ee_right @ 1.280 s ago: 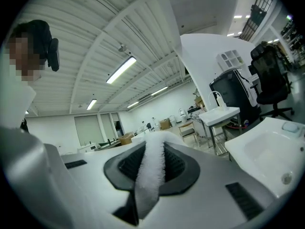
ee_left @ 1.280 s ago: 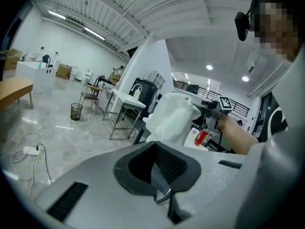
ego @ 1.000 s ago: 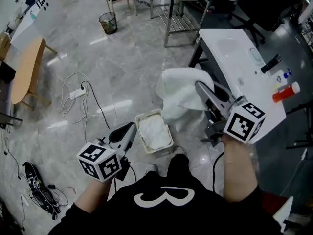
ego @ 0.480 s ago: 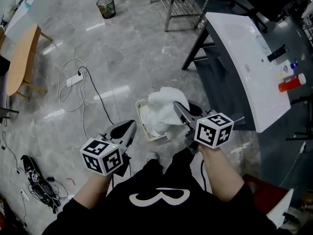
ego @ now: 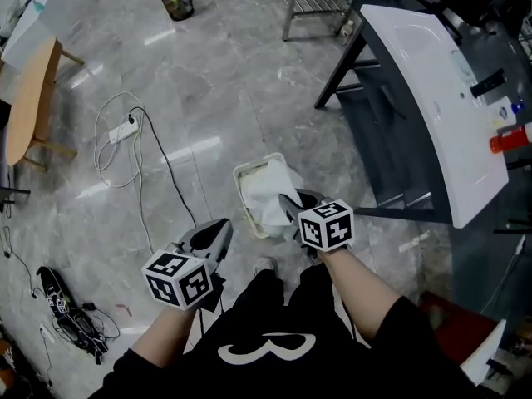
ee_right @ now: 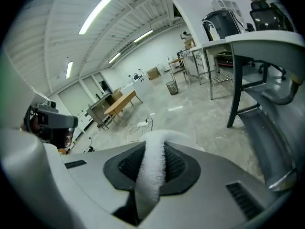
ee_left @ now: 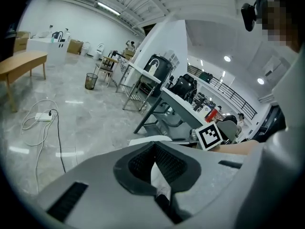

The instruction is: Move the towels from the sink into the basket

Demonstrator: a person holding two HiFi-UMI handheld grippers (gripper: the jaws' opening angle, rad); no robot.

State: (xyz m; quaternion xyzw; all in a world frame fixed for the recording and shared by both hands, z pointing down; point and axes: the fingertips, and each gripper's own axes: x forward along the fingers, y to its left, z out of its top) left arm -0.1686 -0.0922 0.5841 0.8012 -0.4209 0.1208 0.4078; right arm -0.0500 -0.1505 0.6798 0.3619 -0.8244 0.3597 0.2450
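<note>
Holding towel [ego: 268, 194] clamped in my right gripper [ego: 289, 206] over basket [ego: 241, 177], near floor centre; left gripper [ego: 218, 227] jaws together, empty. Risk: releasing off-centre drapes towel over right rim, slides onto floor.

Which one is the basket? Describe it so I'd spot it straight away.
Start at the big white sink on its dark frame at the right. On the grey floor just left of it sits the basket, a small pale rectangular tub. Unlike the round dark bin far off, it has a white towel over it.
</note>
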